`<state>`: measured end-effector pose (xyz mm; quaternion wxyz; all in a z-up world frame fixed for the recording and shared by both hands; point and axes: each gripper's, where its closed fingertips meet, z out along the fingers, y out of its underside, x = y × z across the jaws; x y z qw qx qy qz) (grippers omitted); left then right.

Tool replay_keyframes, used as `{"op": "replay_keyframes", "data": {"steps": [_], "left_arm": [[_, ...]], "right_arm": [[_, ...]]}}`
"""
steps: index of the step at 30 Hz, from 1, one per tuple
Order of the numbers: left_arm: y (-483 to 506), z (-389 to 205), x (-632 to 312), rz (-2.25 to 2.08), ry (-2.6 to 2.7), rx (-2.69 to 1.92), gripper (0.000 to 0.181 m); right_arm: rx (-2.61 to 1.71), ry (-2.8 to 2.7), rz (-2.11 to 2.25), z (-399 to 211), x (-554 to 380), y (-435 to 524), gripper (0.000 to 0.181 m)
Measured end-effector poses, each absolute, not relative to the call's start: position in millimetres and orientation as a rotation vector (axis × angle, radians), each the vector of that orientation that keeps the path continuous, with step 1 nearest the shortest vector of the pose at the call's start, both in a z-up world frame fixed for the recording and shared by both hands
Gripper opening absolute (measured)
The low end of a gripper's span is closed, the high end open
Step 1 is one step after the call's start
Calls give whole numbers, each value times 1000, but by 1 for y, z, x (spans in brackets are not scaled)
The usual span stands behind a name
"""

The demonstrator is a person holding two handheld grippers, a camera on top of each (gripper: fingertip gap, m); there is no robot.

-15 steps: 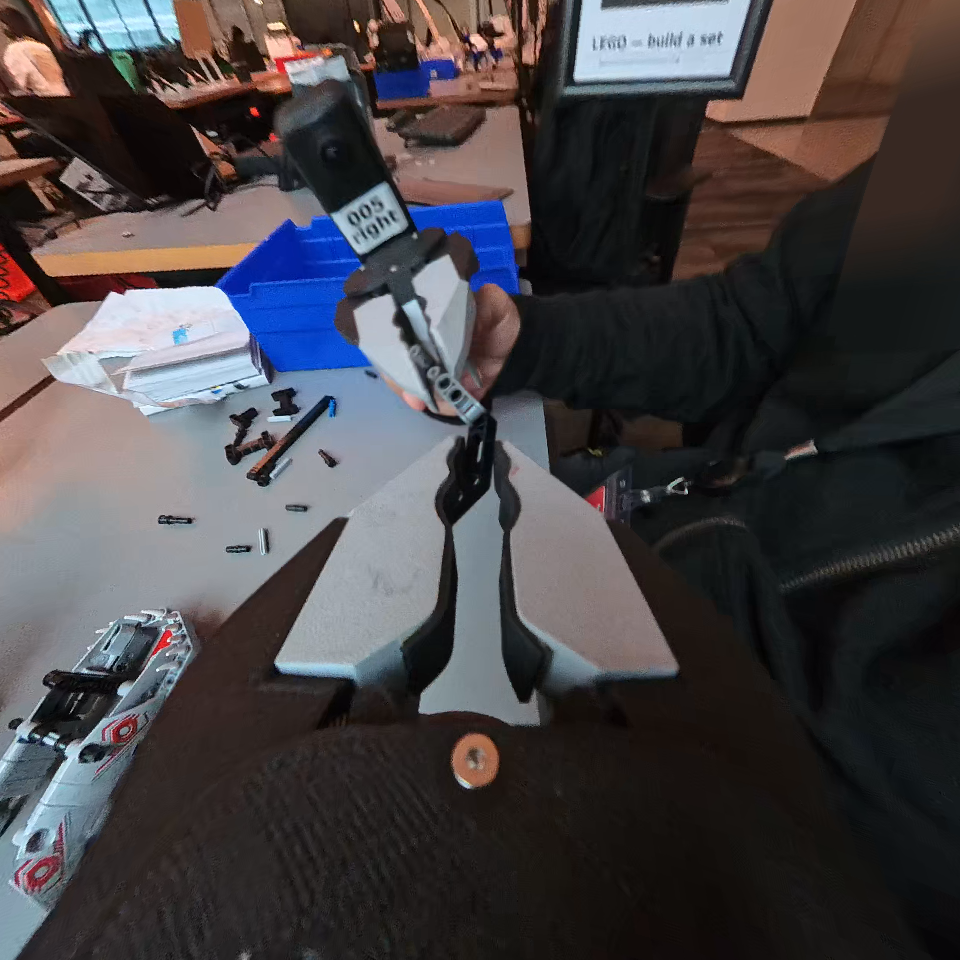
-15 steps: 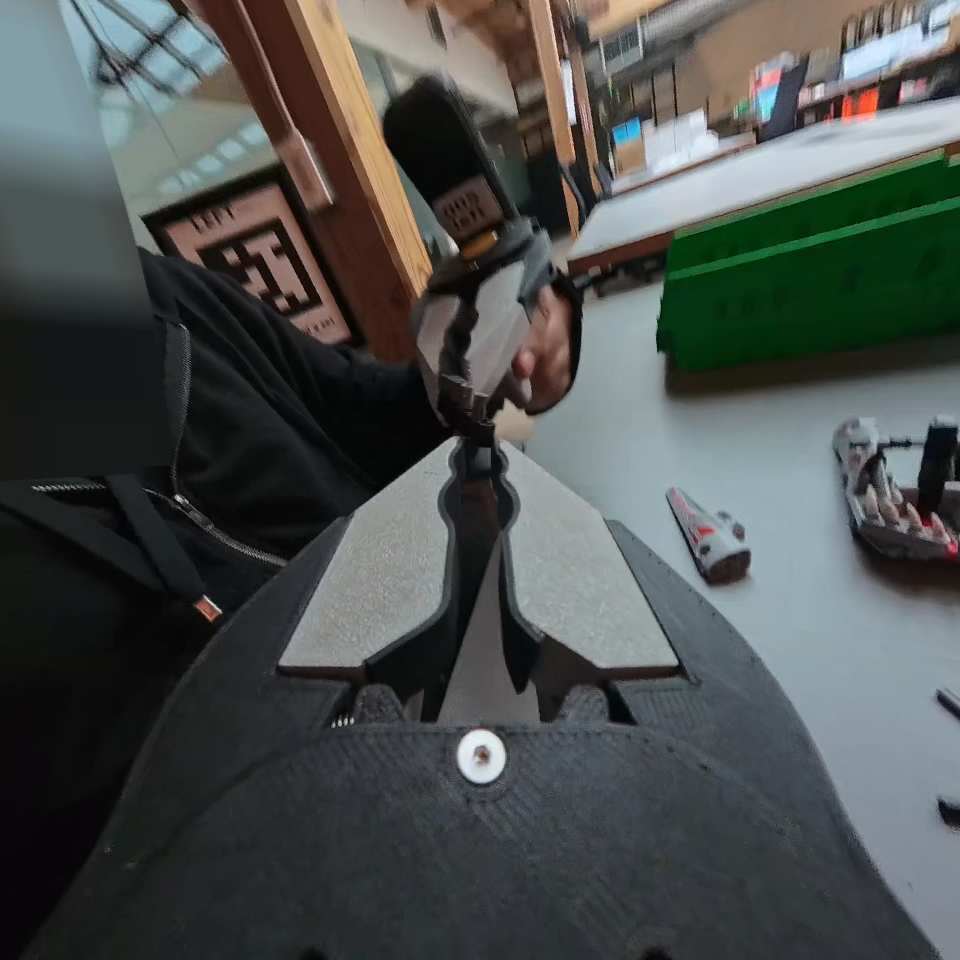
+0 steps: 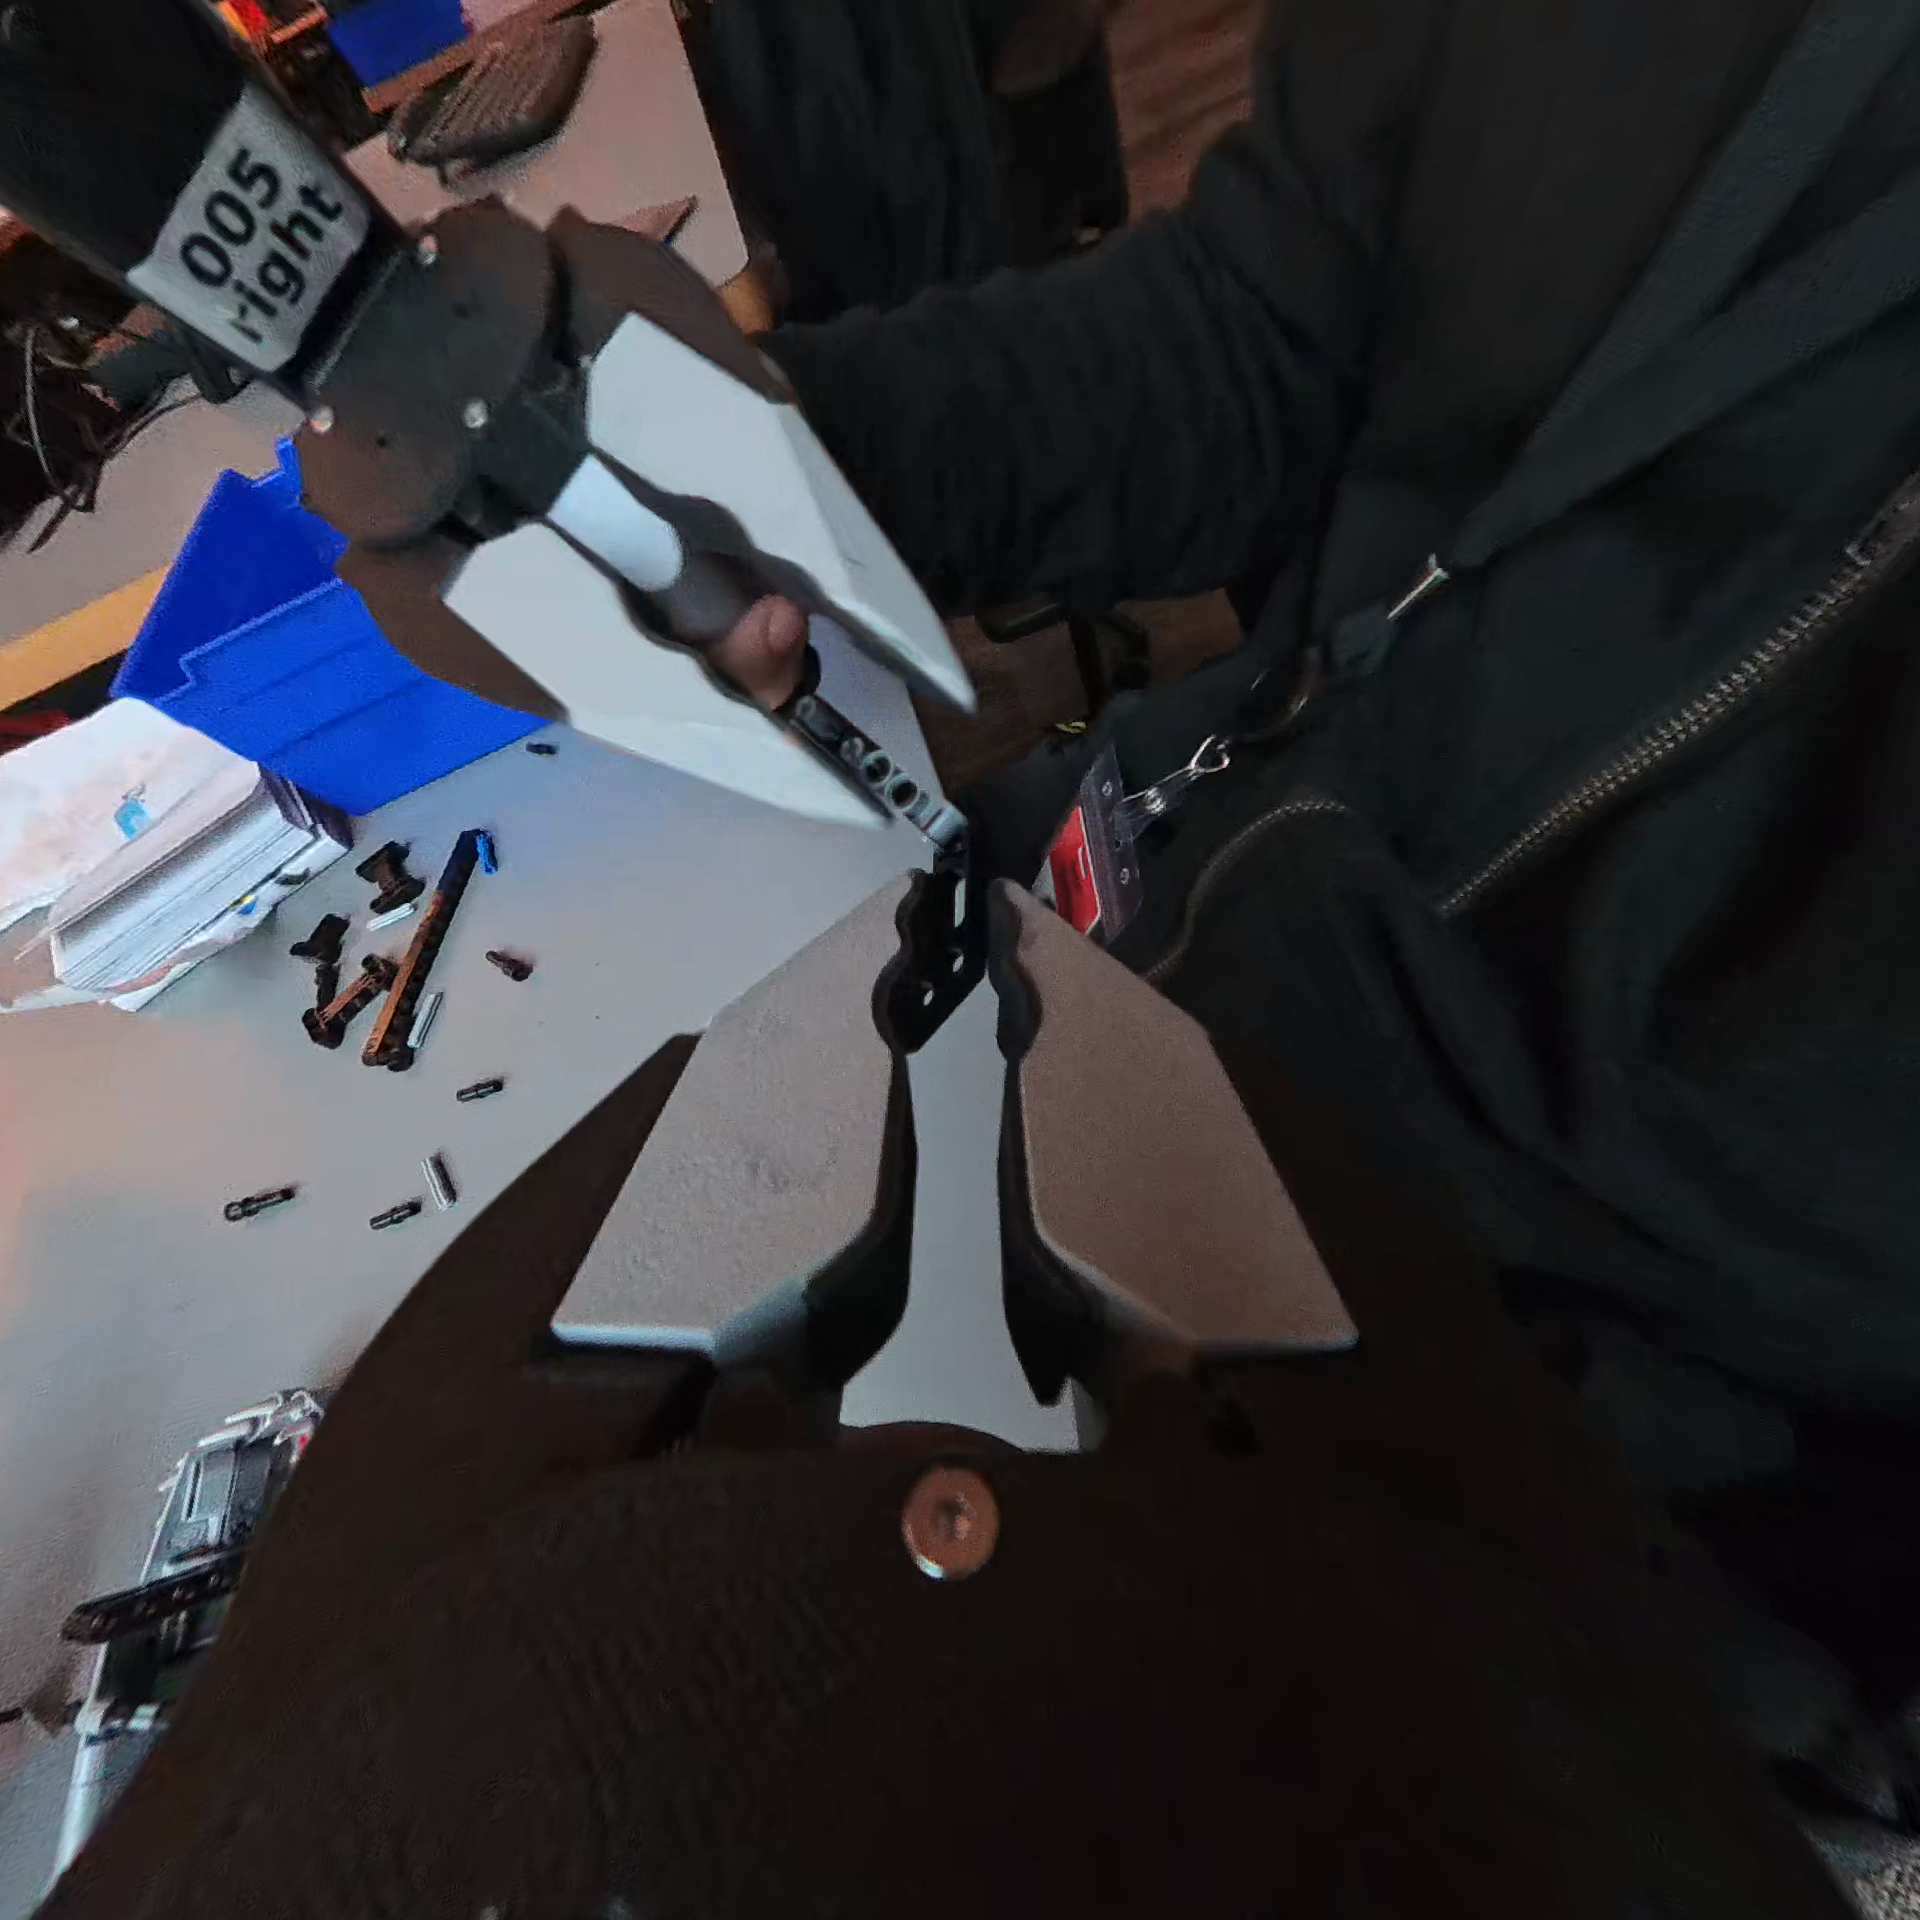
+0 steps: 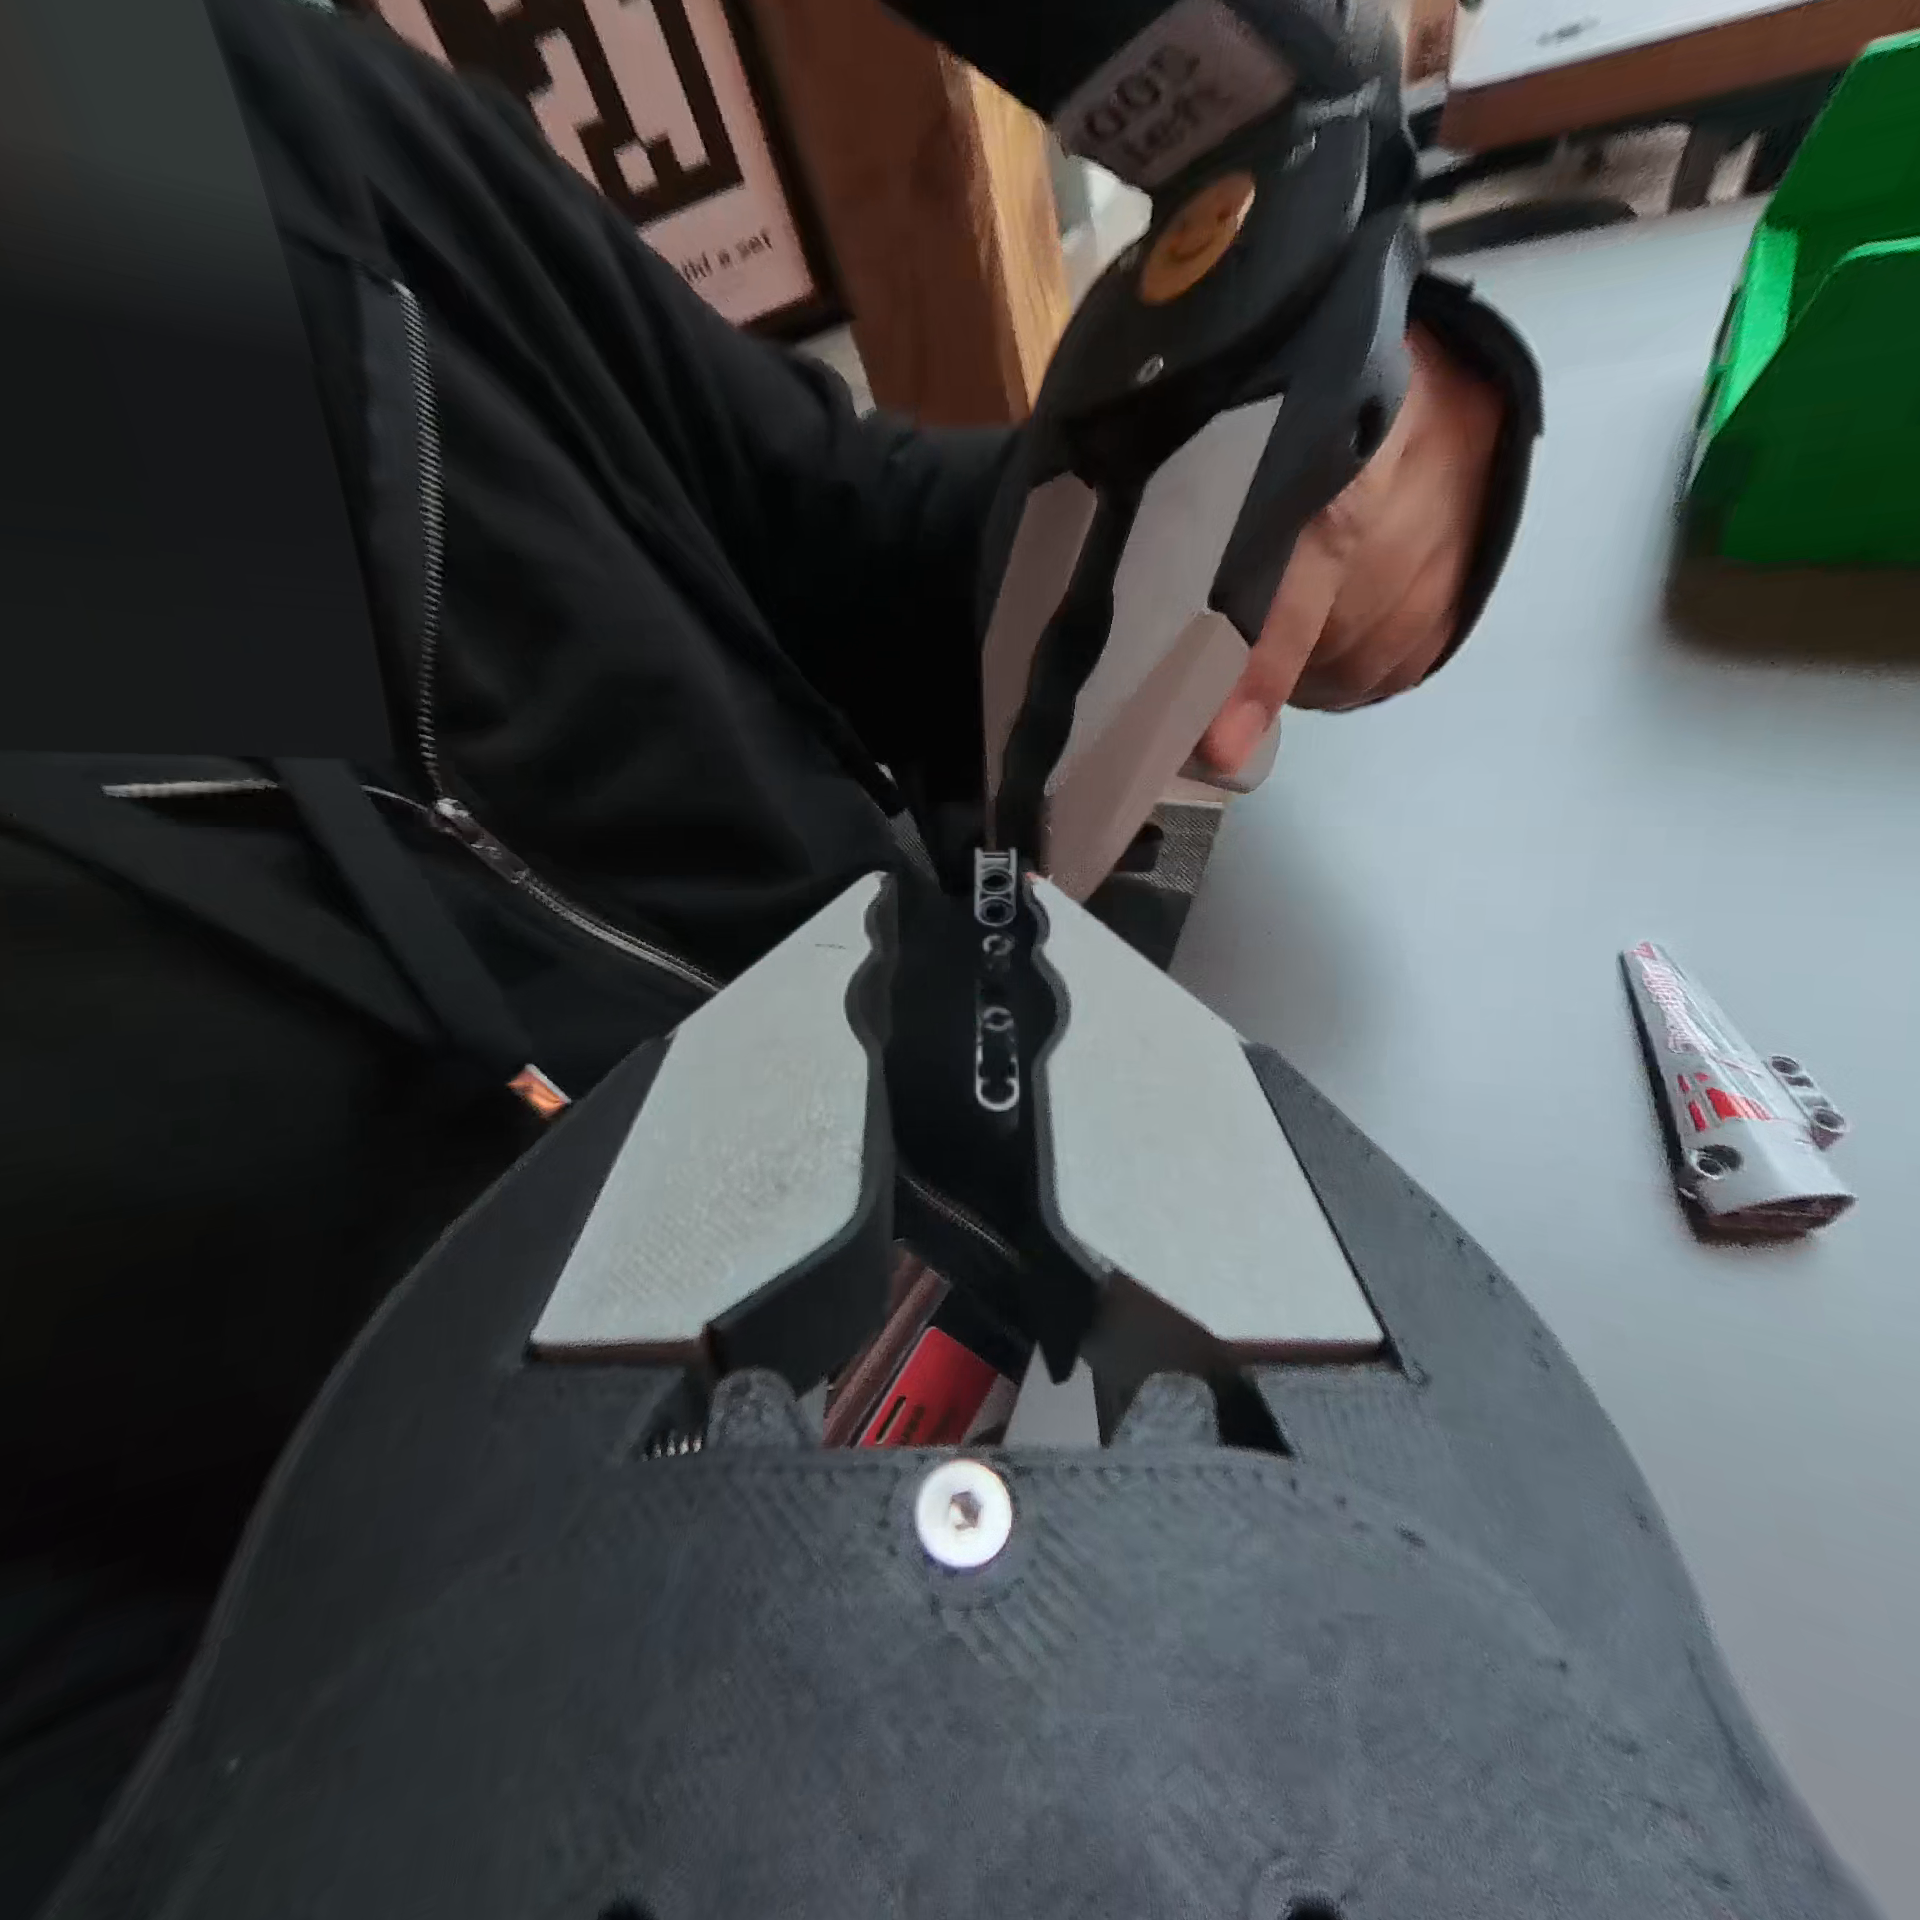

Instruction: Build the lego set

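A black holed beam point(image 4: 995, 997) meets a smaller black piece point(image 3: 935, 951), seemingly end to end, above the table.

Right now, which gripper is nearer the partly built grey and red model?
Left. The left gripper hangs just beside the model; the right gripper is farther off, beyond the left's tips.

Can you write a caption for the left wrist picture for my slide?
Two grippers, left and right, join black beams above a table.
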<state>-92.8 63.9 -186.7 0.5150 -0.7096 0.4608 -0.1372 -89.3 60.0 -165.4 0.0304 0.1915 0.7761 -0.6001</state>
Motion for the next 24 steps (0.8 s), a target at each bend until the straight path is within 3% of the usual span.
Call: {"op": "replay_keyframes", "data": {"steps": [2,24], "left_arm": [[66,-187,-96,-301,1107,-1699,6],[85,-183,-135,-141,925,-1770,6]], "right_arm": [[630,2472,-1817,-173,-97,56,5],[962,1778,-2127,-153,-147,73,4]]}}
